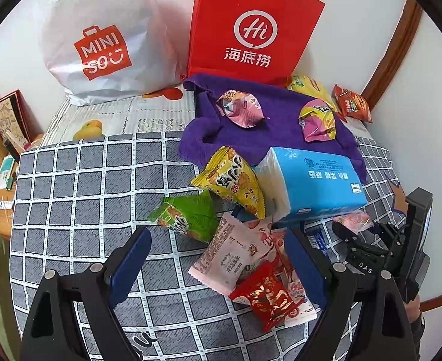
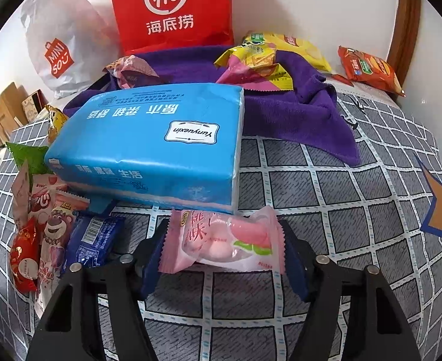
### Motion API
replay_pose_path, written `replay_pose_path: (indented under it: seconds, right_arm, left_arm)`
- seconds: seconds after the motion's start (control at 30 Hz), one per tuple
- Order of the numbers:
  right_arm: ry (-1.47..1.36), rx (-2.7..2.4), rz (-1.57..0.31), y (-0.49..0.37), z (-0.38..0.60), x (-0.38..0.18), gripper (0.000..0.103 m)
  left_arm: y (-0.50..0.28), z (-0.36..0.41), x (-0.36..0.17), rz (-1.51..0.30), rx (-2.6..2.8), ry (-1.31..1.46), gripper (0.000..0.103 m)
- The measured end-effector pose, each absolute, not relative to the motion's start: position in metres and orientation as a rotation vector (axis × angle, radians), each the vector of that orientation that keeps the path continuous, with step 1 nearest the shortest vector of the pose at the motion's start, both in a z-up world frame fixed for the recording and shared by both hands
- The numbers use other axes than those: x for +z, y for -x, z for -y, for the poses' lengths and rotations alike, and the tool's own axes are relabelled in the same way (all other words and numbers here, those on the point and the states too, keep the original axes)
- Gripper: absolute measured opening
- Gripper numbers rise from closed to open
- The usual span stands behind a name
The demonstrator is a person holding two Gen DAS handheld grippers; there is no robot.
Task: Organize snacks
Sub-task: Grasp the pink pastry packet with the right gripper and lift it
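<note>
Sorting stands at an early stage, judged from how the snacks lie: most packets are loose and scattered, and none is visibly placed in either bag. The left gripper [image 1: 218, 258] hangs with its jaws wide over a heap of packets on the checked surface [image 1: 79, 186]; a pale pink packet [image 1: 221, 258] and a red foil packet [image 1: 266, 294] lie between the jaws, but the pads do not press on either. At 12 o'clock from this heap lie a green packet [image 1: 188, 216] and a yellow packet [image 1: 230, 180], both just beside a blue tissue pack [image 1: 311, 186]. The right gripper [image 2: 224, 255] has its jaws partly closed around a pink peach-print sweet packet [image 2: 230, 240], which lies just in front of the tissue pack; the blue pads meet the packet's crimped ends, so it is judged held. Whether it is lifted off the surface cannot be told. At 9 o'clock from this gripper lies a dark blue packet [image 2: 91, 240]. Farther back, at 12 o'clock, a purple cloth [image 1: 266, 114] carries two crumpled pink wrappers, and a yellow bag [image 2: 284, 48] and an orange packet [image 2: 368, 69] lie beyond it near the wall. A white shopping bag [image 1: 100, 39] and a red tote bag [image 1: 251, 27] stand at the rear, the likely destinations. Nearly all items remain to be gathered.
</note>
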State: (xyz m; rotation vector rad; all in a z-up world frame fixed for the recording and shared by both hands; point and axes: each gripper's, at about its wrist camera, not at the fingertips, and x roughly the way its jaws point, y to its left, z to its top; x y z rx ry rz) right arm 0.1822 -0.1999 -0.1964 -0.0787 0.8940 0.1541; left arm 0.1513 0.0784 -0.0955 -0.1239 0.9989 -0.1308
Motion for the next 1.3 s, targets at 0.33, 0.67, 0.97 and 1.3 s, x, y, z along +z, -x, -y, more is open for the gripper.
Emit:
replay_pose_path:
  seconds: [0.33, 0.67, 0.97, 1.3]
  right_arm:
    - [0.069, 0.160, -0.894, -0.173, 0.202, -0.189, 0.041]
    - [0.015, 0.098, -0.892, -0.162, 0.204, -0.170, 0.039]
    - [-0.024, 0.033, -0.906, -0.156, 0.202, -0.176, 0.039]
    - [-0.022, 0.013, -0.900, -0.135, 0.202, -0.176, 0.040]
  left_arm:
    - [-0.164, -0.089, -0.103, -1.012, -0.153, 0.114, 0.089]
    - [-0.182, -0.091, -0.118, -1.030, -0.208, 0.036, 0.089]
    - [-0.190, -0.097, -0.140, -1.093, -0.246, 0.042, 0.088]
    - [-0.165, -0.088, -0.155, -1.121, -0.325, 0.039, 0.088]
